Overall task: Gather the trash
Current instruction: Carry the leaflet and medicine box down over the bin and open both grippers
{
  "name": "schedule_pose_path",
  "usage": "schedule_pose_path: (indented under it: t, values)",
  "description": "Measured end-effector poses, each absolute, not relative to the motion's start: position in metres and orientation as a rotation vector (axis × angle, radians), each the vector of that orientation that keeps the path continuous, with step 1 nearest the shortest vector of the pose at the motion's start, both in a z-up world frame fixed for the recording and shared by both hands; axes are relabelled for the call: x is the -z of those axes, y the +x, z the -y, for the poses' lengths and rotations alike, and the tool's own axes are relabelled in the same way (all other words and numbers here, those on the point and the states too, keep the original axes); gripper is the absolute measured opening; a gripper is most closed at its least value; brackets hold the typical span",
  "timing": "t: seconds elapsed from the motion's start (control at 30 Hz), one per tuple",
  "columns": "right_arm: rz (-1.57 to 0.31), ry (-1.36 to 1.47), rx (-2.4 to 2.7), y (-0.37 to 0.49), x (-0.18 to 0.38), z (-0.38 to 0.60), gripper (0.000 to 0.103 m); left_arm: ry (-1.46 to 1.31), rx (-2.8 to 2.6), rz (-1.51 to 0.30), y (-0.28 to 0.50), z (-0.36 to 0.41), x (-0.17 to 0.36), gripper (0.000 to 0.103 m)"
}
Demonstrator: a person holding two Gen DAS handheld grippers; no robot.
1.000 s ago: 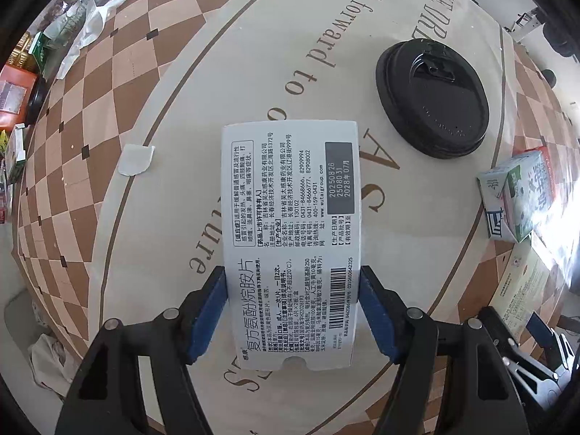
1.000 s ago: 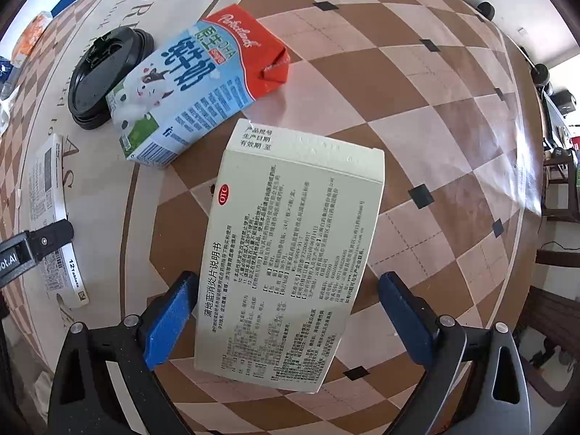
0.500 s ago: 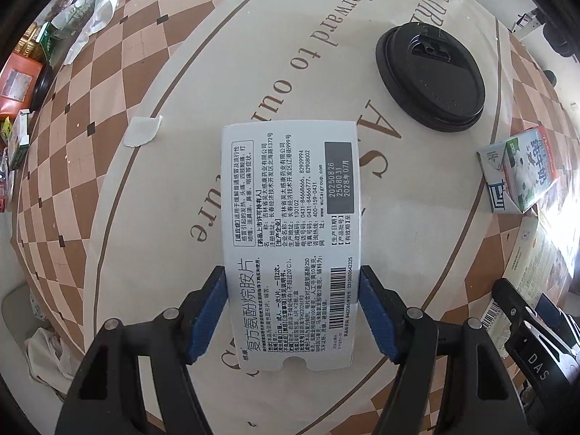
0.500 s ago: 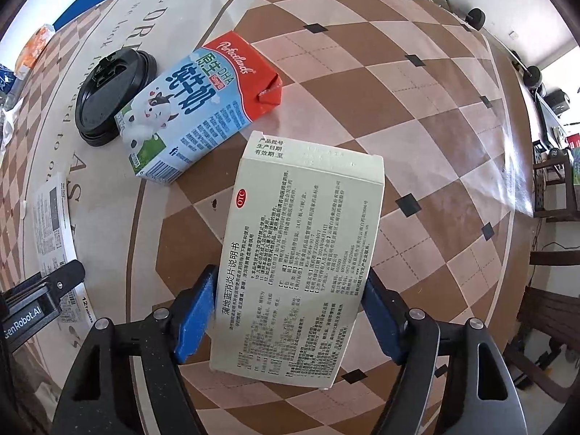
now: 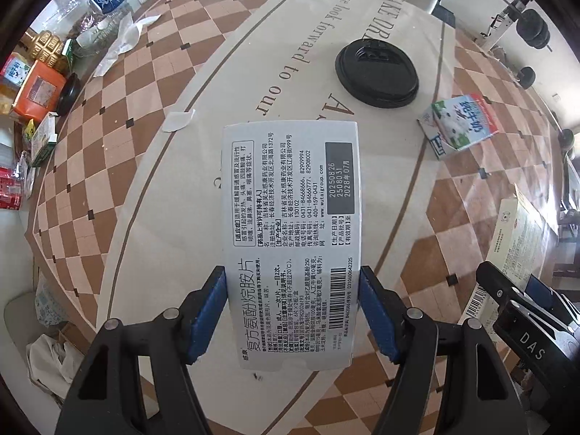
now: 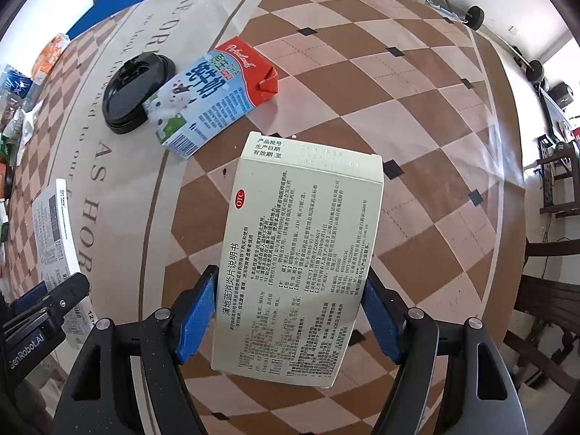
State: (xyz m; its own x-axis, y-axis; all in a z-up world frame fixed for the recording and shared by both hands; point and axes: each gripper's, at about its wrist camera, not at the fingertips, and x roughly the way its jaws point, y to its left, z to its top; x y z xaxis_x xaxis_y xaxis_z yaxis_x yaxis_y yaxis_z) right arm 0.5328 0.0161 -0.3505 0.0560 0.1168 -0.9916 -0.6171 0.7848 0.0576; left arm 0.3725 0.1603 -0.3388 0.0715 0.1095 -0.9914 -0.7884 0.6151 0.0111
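Observation:
My left gripper point(image 5: 291, 279) is shut on a white medicine box point(image 5: 290, 199) with black print, and the box hangs above the checked tablecloth point(image 5: 145, 199). My right gripper point(image 6: 290, 279) is shut on a cream medicine box point(image 6: 304, 235) with a red OTC mark; both blue pads press its long sides and it is off the table. A blue and red milk carton point(image 6: 206, 98) lies on its side against a black cup lid point(image 6: 134, 90). In the left wrist view the carton point(image 5: 458, 127) and the lid point(image 5: 377, 72) lie to the upper right.
A small white paper scrap point(image 5: 177, 121) lies on the cloth left of the white box. Packets, an orange box point(image 5: 36, 94) and crumpled wrappers crowd the table's far left edge. Weights and furniture stand on the floor beyond the table's right side.
The right jaws closed from wide apart onto the cream box and lifted it. The left gripper rose and shifted with the white box, so more of the table shows.

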Motion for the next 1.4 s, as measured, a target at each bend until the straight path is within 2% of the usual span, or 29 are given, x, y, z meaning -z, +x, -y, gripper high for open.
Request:
schedule_pose_path:
  t: [0.4,0.57,0.7,0.83,0.97,1.4]
  values:
    - [-1.332,-0.304,-0.731,0.413,0.272,0.066,0.077,-0.626,-0.679,-1.164,0.264,-0.087,0.247,0.069]
    - [-1.327,-0.246,-0.748,0.335,0.253,0.126,0.077,-0.636,-0.647,-1.135,0.206,-0.057,0.243,0.069]
    - [-1.357,-0.26,-0.763,0.271,0.257,0.169,0.077,-0.668,-0.63,-1.158,0.166,-0.033,0.259,0.069]
    - [-1.427,-0.29,-0.774,0.224,0.285,0.203,0.077,-0.715,-0.635,-1.23,0.129,-0.015,0.296,0.069]
    - [-1.524,-0.347,-0.788,0.184,0.339,0.22,0.077,-0.783,-0.655,-1.314,0.107,-0.011,0.358,0.069]
    - [-1.757,-0.525,-0.713,0.152,0.636,0.214,0.077,-1.005,-0.58,-1.494,0.108,-0.032,0.653,0.069]
